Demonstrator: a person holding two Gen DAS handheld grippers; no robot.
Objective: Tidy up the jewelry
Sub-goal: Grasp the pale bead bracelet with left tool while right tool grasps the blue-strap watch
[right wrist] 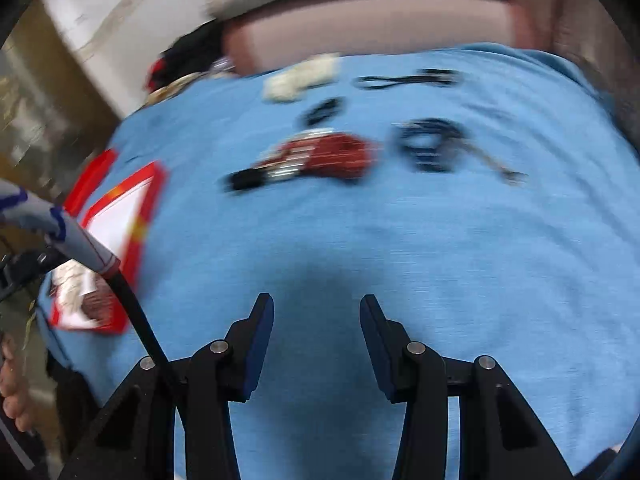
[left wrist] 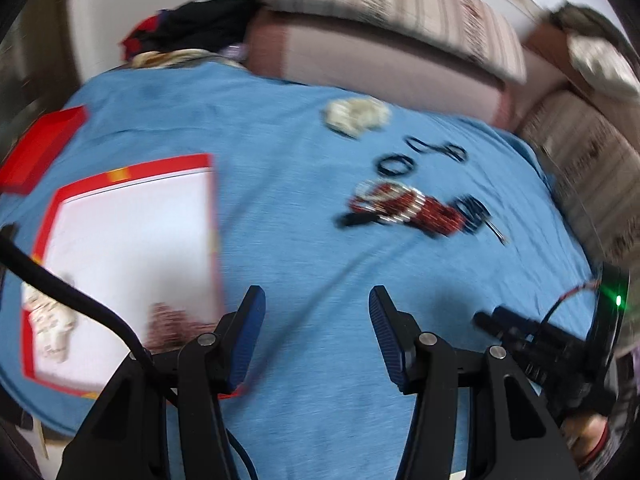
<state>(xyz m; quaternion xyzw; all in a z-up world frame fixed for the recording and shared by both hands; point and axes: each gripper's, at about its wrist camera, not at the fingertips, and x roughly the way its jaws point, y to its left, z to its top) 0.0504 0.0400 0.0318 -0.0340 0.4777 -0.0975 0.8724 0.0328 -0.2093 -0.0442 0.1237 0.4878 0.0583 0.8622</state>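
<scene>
Jewelry lies loose on a blue cloth: a red and silver beaded piece, dark rings, and a pale beaded cluster. A red-rimmed white box at the left holds a pale piece and a dark red piece. My left gripper hovers open over bare cloth, nothing between its fingers. In the right wrist view the red beaded piece, a blue coil and the box appear blurred. My right gripper is open and empty above the cloth.
A red lid lies beyond the box. A pink striped sofa borders the far side. Dark clothes are heaped at the far left. The other gripper's body sits low right in the left wrist view.
</scene>
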